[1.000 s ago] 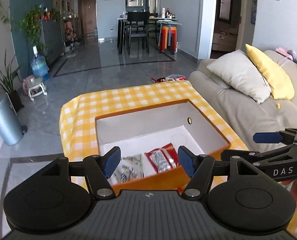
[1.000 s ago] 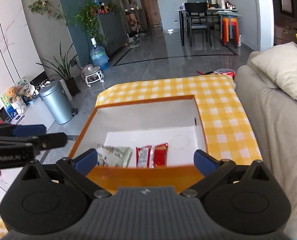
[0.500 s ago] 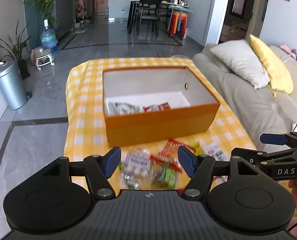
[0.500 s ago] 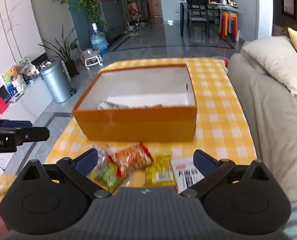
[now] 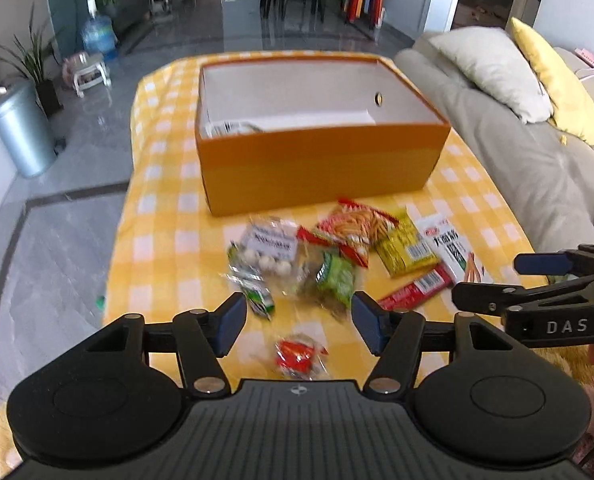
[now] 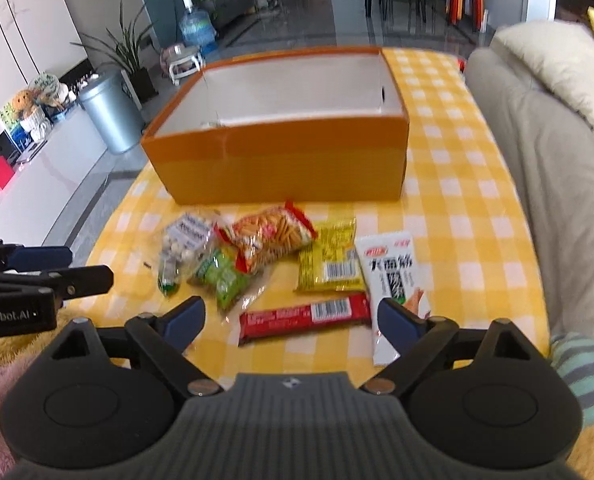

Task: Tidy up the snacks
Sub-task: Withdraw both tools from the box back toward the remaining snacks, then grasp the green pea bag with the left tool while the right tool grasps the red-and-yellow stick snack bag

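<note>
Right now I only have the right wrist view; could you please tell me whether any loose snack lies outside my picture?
Observer: Yes, a small red packet shows in front of the left gripper, nearer to us than anything you can see.
Operator: Thank you. Is the left gripper holding it?
Observer: No. Its jaws are closing, but the pads are not touching the packet.
Operator: Understood. Can you see anything inside the orange box?
Observer: Yes, a pale wrapper shows in the near left corner of the orange box.
</note>
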`<action>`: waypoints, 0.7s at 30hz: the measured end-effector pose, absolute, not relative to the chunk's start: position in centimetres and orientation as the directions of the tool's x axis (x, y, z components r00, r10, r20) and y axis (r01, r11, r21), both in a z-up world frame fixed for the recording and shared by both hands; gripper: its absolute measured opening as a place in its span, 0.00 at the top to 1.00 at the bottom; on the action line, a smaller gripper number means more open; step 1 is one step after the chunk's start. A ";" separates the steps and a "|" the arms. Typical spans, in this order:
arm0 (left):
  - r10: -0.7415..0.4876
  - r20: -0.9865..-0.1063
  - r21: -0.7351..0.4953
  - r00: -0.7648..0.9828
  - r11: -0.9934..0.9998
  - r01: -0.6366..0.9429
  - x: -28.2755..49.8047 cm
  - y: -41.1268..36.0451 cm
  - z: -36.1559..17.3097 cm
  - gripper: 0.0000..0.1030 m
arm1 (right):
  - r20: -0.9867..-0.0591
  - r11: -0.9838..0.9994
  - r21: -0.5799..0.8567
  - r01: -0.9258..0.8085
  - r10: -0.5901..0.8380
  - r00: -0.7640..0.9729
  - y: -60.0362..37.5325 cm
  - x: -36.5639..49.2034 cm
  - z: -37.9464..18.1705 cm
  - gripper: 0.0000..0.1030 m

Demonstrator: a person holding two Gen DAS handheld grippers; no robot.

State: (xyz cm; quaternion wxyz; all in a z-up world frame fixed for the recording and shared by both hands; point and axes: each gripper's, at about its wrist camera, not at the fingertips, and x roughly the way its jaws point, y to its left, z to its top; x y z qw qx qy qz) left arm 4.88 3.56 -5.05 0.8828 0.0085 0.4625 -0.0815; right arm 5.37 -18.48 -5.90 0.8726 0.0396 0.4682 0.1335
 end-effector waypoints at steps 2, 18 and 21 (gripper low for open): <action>-0.145 -0.832 -0.080 0.535 0.987 0.142 5.2 3.6 -5.6 0.33 | -0.828 0.960 0.208 -0.186 0.274 0.490 -18.6 5.9 -6.7 0.21; -0.198 -0.846 -0.189 0.494 0.980 0.068 10.0 3.3 -8.6 0.43 | -0.793 0.933 0.260 -0.249 0.354 0.497 -16.9 9.6 -9.4 0.40; -0.208 -0.844 -0.214 0.494 0.976 0.045 10.4 3.8 -9.1 0.46 | -0.780 0.927 0.269 -0.262 0.370 0.505 -16.4 10.4 -9.8 0.43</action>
